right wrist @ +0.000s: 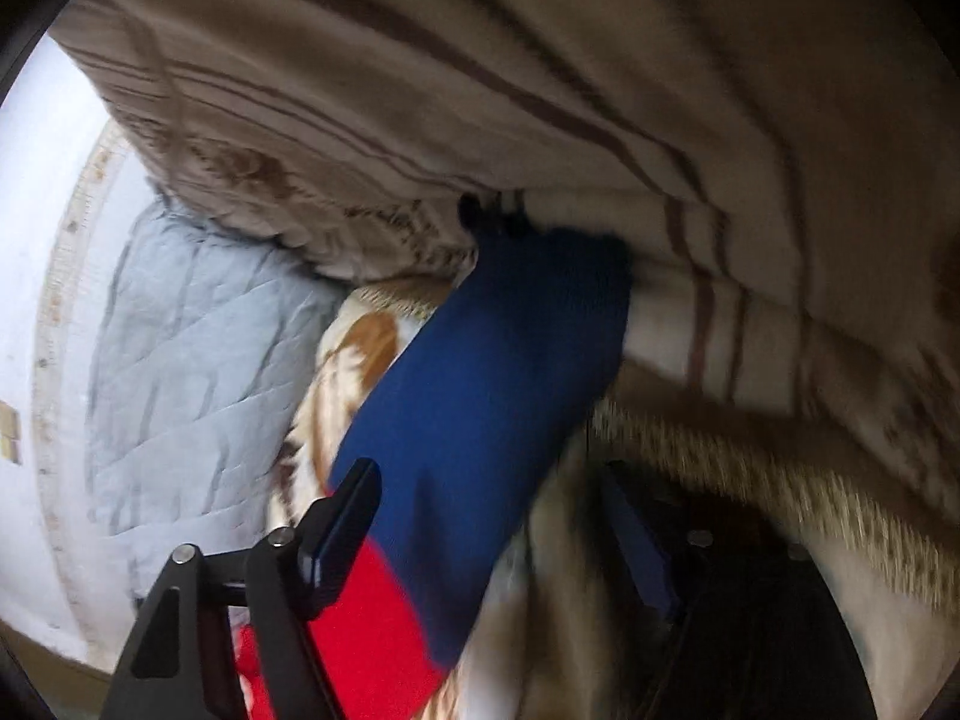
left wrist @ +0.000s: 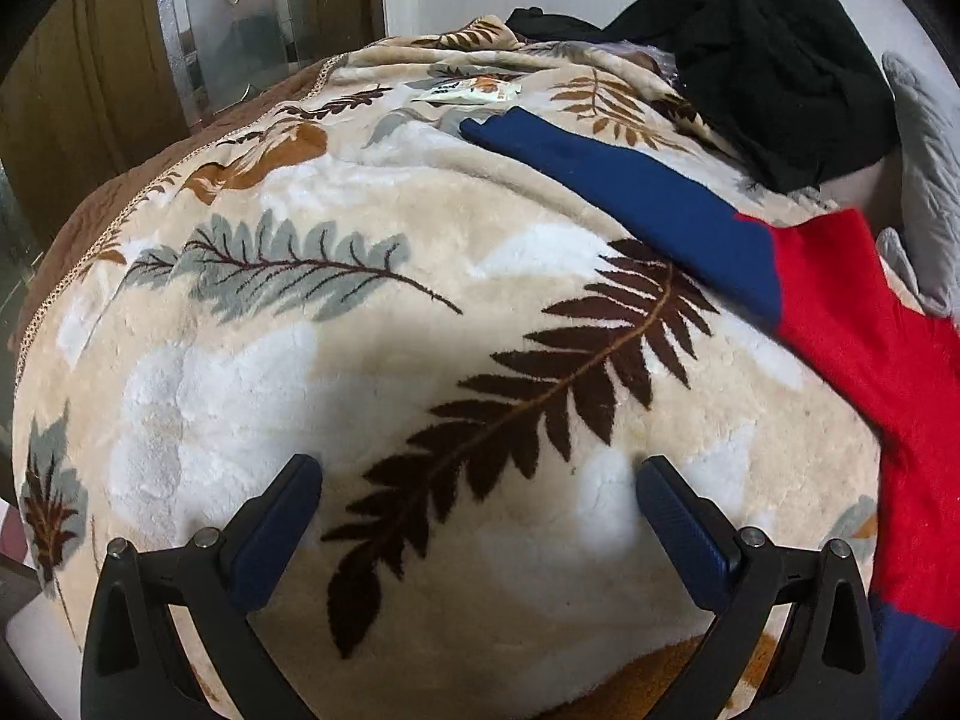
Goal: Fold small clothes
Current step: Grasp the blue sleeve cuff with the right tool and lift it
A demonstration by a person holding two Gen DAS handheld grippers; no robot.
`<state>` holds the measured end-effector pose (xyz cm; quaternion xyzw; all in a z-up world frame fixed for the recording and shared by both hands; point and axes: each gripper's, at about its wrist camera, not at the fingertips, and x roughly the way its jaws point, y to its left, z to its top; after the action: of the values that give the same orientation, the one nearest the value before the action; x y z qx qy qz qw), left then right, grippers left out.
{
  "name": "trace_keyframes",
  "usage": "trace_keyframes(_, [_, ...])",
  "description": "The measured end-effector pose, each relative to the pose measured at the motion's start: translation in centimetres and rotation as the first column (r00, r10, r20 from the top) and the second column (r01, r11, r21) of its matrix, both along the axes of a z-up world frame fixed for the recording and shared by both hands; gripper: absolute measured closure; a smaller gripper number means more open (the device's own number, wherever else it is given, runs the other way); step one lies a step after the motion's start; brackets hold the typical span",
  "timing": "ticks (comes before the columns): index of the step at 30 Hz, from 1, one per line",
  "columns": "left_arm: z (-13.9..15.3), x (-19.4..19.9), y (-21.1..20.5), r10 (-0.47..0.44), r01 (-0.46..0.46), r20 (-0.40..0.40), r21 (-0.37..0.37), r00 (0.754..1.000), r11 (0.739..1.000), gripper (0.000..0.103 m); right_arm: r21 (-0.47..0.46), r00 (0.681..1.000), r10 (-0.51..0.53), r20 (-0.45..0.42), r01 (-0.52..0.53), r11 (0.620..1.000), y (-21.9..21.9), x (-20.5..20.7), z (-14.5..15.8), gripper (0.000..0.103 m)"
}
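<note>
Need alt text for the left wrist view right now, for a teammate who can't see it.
The open left gripper hovers over a cream leaf-print blanket, holding nothing. A red and blue garment lies stretched along the right side, and a black garment is heaped at the far end.

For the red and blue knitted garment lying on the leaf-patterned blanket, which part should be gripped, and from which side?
Grip the free end of the red and blue knitted garment, the blue sleeve cuff. It lies flat and stretched out on the leaf-patterned fleece blanket with nothing over it. I would bring the open left hand-held gripper in from the bare blanket side and pinch the cuff edge.
</note>
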<state>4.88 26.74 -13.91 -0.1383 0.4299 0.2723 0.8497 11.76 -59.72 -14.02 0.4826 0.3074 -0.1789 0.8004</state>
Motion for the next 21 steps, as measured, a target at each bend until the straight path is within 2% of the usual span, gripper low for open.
trace_keyframes(1, [-0.1, 0.0, -0.1, 0.0, 0.0, -0.003, 0.006, 1.0, 1.0, 0.0, -0.022, 1.0, -0.012, -0.028, 0.012, 1.0, -0.3, 0.8, -0.1, 0.049])
trace_keyframes(2, [-0.1, -0.1, -0.1, 0.0, 0.0, -0.005, 0.009, 1.0, 1.0, 0.0, -0.05, 0.998, -0.025, -0.059, 0.022, 0.998, -0.3, 1.2, 0.0, 0.061])
trace_keyframes(4, [-0.1, -0.1, -0.2, 0.0, 0.0, -0.005, 0.012, 1.0, 1.0, 0.0, -0.122, 0.994, -0.03, -0.103, 0.018, 0.992, 0.0, 2.2, 0.7, 0.073])
trace_keyframes(6, [-0.2, 0.2, -0.1, 0.0, 0.0, -0.002, 0.01, 1.0, 1.0, 0.0, -0.316, 0.985, -0.001, -0.172, -0.055, 0.947, 2.1, 3.8, 3.8, 0.085])
trace_keyframes(8, [-0.1, 0.1, -0.2, 0.0, 0.0, -0.002, 0.015, 1.0, 1.0, 0.0, -0.406, 0.988, 0.048, -0.148, -0.104, 0.908, 4.4, 4.4, 6.8, 0.099])
trace_keyframes(10, [-0.1, 0.1, -0.2, 0.001, -0.001, -0.002, 0.017, 1.0, 1.0, 0.0, -0.491, 0.986, 0.148, -0.074, -0.165, 0.855, 8.9, 5.0, 11.3, 0.1])
trace_keyframes(12, [-0.1, 0.0, -0.2, 0.0, 0.0, -0.001, 0.015, 1.0, 1.0, 0.0, -0.544, 0.968, 0.252, -0.011, -0.217, 0.81, 13.7, 5.0, 14.7, 0.1])
trace_keyframes(13, [-0.1, 0.0, -0.2, 0.0, 0.0, 0.001, 0.011, 1.0, 1.0, 0.0, -0.571, 0.946, 0.324, 0.03, -0.25, 0.782, 17.2, 4.8, 16.6, 0.1])
trace_keyframes(14, [-0.1, 0.0, -0.2, 0.0, 0.0, 0.002, 0.011, 1.0, 1.0, 0.0, -0.593, 0.907, 0.414, 0.071, -0.296, 0.749, 21.4, 4.4, 18.3, 0.1])
trace_keyframes(15, [-0.1, -0.1, -0.2, -0.001, 0.001, 0.002, 0.011, 1.0, 1.0, 0.0, -0.612, 0.86, 0.499, 0.106, -0.339, 0.715, 25.9, 3.7, 19.4, 0.1])
trace_keyframes(16, [-0.1, -0.1, -0.2, -0.001, 0.001, 0.001, 0.012, 1.0, 1.0, 0.0, -0.618, 0.837, 0.534, 0.118, -0.359, 0.699, 28.1, 3.2, 19.6, 0.099])
trace_keyframes(17, [-0.1, -0.1, -0.1, -0.001, 0.001, 0.001, 0.012, 1.0, 1.0, 0.0, -0.615, 0.792, 0.597, 0.13, -0.408, 0.675, 31.9, 2.6, 19.3, 0.098])
trace_keyframes(19, [-0.1, -0.1, -0.1, -0.002, 0.002, 0.004, 0.008, 1.0, 1.0, 0.0, -0.545, 0.686, 0.717, 0.127, -0.556, 0.628, 37.6, 2.0, 16.2, 0.095])
trace_keyframes(20, [-0.1, -0.1, -0.1, -0.002, 0.002, 0.004, 0.008, 1.0, 1.0, 0.0, -0.492, 0.657, 0.745, 0.114, -0.614, 0.617, 38.8, 2.2, 14.4, 0.091])
trace_keyframes(21, [-0.1, -0.1, -0.1, -0.003, 0.003, 0.007, 0.005, 1.0, 1.0, 0.0, -0.424, 0.635, 0.766, 0.1, -0.669, 0.61, 39.7, 2.1, 12.4, 0.073])
